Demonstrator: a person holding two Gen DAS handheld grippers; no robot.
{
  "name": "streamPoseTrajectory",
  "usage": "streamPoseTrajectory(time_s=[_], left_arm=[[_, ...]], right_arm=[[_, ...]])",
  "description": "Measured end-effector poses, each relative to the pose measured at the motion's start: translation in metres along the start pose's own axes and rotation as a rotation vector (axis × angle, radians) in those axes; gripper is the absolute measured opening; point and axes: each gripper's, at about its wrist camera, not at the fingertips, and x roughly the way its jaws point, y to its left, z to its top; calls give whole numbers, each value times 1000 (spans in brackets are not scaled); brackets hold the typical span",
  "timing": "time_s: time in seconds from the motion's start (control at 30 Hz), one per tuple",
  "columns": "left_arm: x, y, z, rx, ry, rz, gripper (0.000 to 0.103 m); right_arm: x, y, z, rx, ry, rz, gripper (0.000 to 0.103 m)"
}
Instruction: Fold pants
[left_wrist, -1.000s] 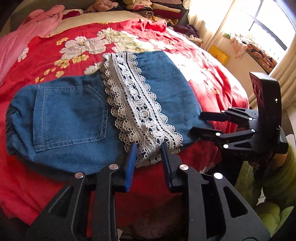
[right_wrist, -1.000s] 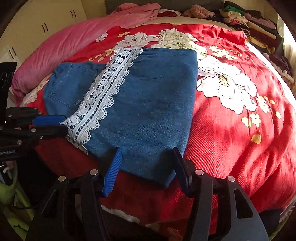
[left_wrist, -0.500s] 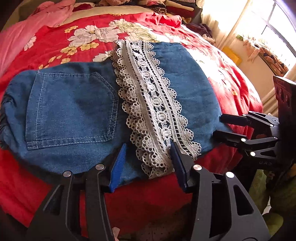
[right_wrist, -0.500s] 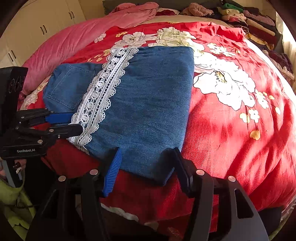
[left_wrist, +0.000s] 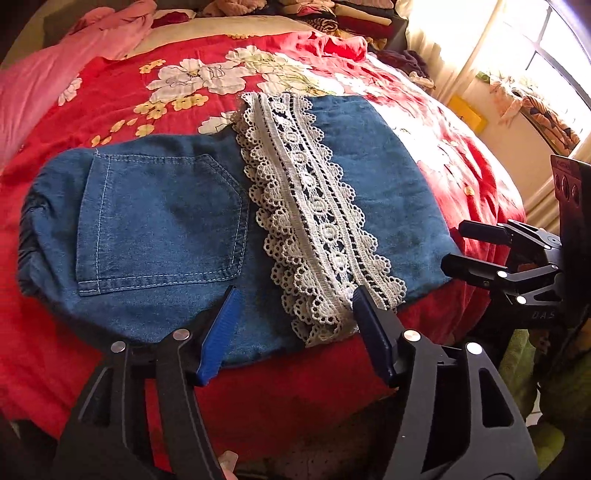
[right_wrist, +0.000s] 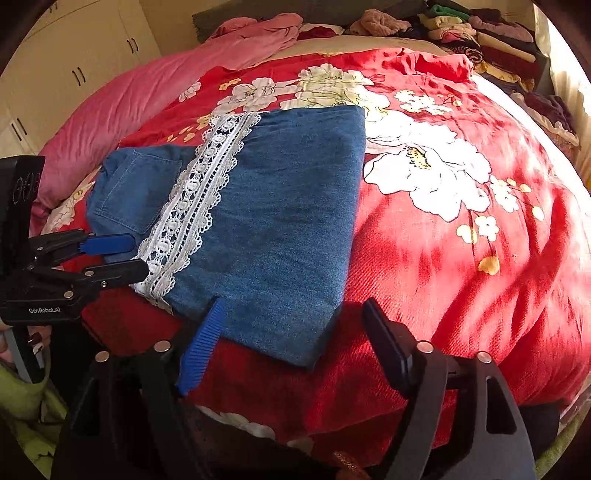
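The left gripper (left_wrist: 295, 317) and right gripper (right_wrist: 295, 325) hover with jaws opening, gripping nothing, over the near edge of the folded denim pants (left_wrist: 159, 229) lying on the red floral bedspread (right_wrist: 461, 258).

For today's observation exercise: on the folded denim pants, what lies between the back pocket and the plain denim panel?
A white lace trim runs between the back pocket and the plain denim panel of the pants, clearest in the left wrist view.
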Motion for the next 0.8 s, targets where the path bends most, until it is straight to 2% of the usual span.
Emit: streamPoseTrajectory(time_s=[0.27, 0.53, 0.63, 0.67, 0.7, 0.8], left_arm=[[-10, 2, 1, -2, -18, 18, 67], [-25, 5, 3, -11, -60, 45, 88], [-30, 8, 3, -18, -71, 56, 92], [-31, 10, 3, -21, -73, 59, 93], [-32, 11, 3, -24, -76, 62, 93], [-35, 15, 2, -34, -84, 66, 93]], right_arm=[[-8, -3, 2, 12, -26, -19, 78], [-16, -1, 4, 10, -49, -25, 78], [-19, 3, 6, 3, -60, -23, 79], [-20, 4, 6, 0, -62, -25, 83], [-21, 5, 7, -2, -66, -30, 99], [-23, 8, 9, -2, -76, -25, 99]])
